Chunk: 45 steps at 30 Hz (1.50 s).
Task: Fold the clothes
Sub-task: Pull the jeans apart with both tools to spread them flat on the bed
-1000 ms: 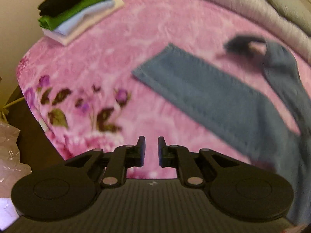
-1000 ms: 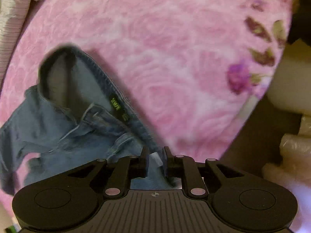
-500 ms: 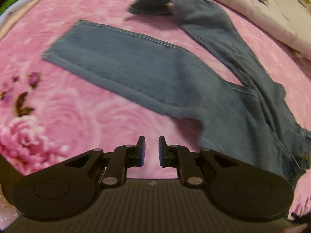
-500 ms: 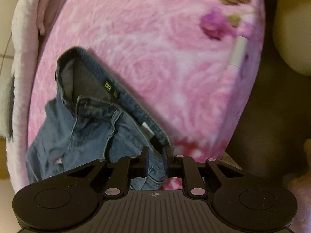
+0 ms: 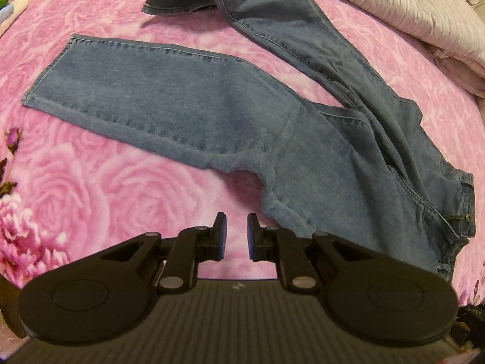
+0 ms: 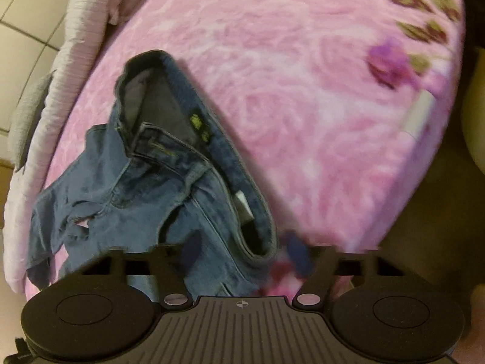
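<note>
My left gripper [image 5: 234, 232] hangs over the pink blanket [image 5: 91, 182] with its jaws a narrow gap apart, holding nothing. My right gripper [image 6: 242, 253] has its fingers spread wide and blurred, either side of the waistband [image 6: 257, 227], which it isn't pinching. The jeans [image 5: 212, 103] lie on the blanket, one leg flat, the far leg angled off with its cuff folded over. Beyond them sits a rumpled grey quilt [image 5: 409, 9].
</note>
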### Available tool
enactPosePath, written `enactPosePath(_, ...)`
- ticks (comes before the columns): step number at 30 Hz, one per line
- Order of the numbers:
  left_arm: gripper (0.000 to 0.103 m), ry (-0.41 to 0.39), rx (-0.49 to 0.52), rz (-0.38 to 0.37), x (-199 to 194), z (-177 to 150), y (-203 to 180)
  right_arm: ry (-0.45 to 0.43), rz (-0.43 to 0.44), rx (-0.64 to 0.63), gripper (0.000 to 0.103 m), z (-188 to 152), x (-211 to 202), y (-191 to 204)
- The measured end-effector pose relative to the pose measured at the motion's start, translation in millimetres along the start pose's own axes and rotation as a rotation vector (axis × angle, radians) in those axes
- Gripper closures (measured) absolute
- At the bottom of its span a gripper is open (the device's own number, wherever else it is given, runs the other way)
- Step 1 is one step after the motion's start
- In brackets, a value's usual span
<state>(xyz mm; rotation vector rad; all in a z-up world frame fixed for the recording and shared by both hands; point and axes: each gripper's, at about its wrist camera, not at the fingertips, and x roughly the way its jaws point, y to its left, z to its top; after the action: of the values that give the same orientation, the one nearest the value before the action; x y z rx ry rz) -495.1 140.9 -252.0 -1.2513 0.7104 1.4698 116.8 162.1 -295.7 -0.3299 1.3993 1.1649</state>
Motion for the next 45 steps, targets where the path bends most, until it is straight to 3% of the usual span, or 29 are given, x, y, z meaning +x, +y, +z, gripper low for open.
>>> enactPosePath(3, 0.093, -0.007, -0.01, 0.005, -3.3, -0.8, 0.3, -0.079, 0.0, -0.114, 0.094, 15.9, -16.0, 21.0)
enactPosePath(5, 0.093, -0.013, -0.016, 0.003, -6.8, -1.4, 2.1, -0.204, 0.002, -0.204, 0.103, 34.3, -47.4, 36.8)
enactPosePath(7, 0.093, -0.016, -0.022, 0.004, -7.6, -2.9, 4.8, -0.376, -0.083, -0.231, 0.103, 61.5, -83.7, 38.2)
enactPosePath(9, 0.093, -0.014, -0.034, 0.006, -7.0, -5.4, 8.0, -0.438, -0.156, -0.193, 0.103, 93.2, -102.9, 20.0)
enactPosePath(11, 0.093, 0.001, -0.059, 0.016, -3.7, -9.1, 11.4, -0.376, -0.153, -0.084, 0.103, 115.0, -104.8, -7.6)
enactPosePath(13, 0.093, 0.01, -0.086, 0.013, -2.6, -12.7, 13.7, -0.295, -0.046, 0.08, 0.099, 109.8, -100.1, -29.9)
enactPosePath(15, 0.093, 0.013, -0.093, 0.008, -3.8, -15.6, 14.2, -0.175, 0.045, 0.208, 0.078, 87.5, -87.3, -39.7)
enactPosePath(16, 0.093, 0.014, -0.088, 0.009, -4.5, -16.1, 13.7, -0.115, 0.067, 0.257, 0.051, 69.2, -78.1, -41.1)
enactPosePath(17, 0.093, 0.014, -0.082, 0.012, -5.3, -16.1, 13.0, -0.056, 0.086, 0.304, 0.032, 49.5, -68.3, -42.4)
enactPosePath(21, 0.092, 0.01, -0.079, 0.011, -5.4, -14.7, 10.9, 0.117, 0.135, 0.388, 0.032, -5.1, -34.4, -38.3)
enactPosePath(25, 0.092, 0.016, -0.066, 0.006, -2.0, -14.8, 5.6, 0.138, 0.117, 0.316, 0.032, -17.4, -9.3, -31.0)
enactPosePath(28, 0.092, 0.024, -0.054, -0.001, 0.6, -16.4, 0.3, 0.102, 0.102, 0.281, 0.033, -23.0, 8.3, -28.1)
enactPosePath(32, 0.092, 0.029, -0.044, -0.011, 2.6, -17.9, -5.8, 0.068, 0.078, 0.241, 0.085, -24.0, 17.6, -19.5)
enactPosePath(33, 0.092, 0.029, -0.045, -0.013, 2.5, -17.6, -6.7, 0.065, 0.068, 0.219, 0.088, -22.7, 17.2, -15.7)
enactPosePath(35, 0.092, 0.024, -0.045, -0.015, 0.8, -15.9, -7.7, 0.033, 0.063, 0.151, 0.092, -16.6, 8.9, -3.8)
enactPosePath(41, 0.092, -0.004, -0.048, -0.008, -6.8, -10.8, -6.4, -0.235, 0.128, -0.194, 0.094, 24.9, -71.3, 57.8)
enactPosePath(44, 0.092, -0.006, -0.067, 0.003, -6.0, -11.3, -0.3, -0.334, 0.085, -0.275, 0.094, 37.8, -94.9, 65.2)
enactPosePath(45, 0.092, -0.011, -0.089, 0.007, -5.2, -9.9, 7.4, -0.331, 0.038, -0.267, 0.093, 38.7, -90.8, 61.2)
